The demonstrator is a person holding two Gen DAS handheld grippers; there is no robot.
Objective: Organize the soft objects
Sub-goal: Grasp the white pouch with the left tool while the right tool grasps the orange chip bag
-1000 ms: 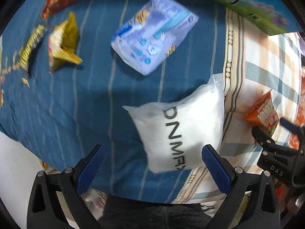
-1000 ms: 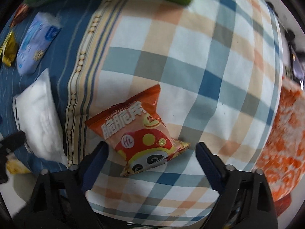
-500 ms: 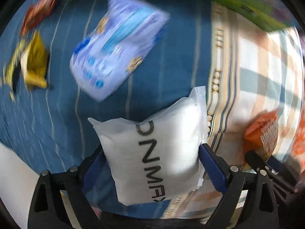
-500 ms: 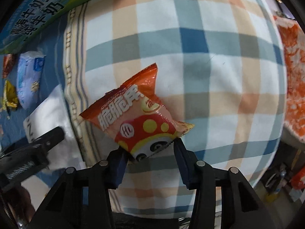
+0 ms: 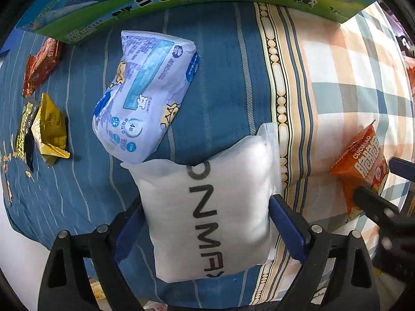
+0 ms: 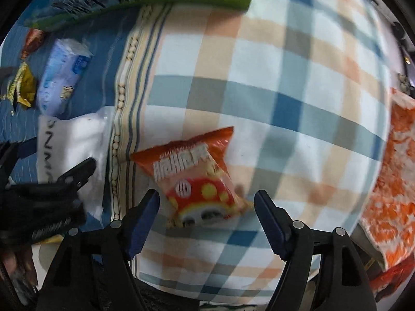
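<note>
On the blue striped bedcover [image 5: 225, 77], the left claw [image 5: 207, 223] is pinching the white soft pouch with black lettering [image 5: 212, 207] at both sides. Over the checked cloth [image 6: 298, 83], the right claw [image 6: 207, 217] is opening around the orange snack packet [image 6: 197, 178], pads clear.

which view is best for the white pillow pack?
Left wrist. The white pillow pack fills the lower centre, sharp, printed letters readable, between the left hand-held gripper's fingers. The right wrist view shows only part of it at the left edge, blurred and behind that gripper.
</note>
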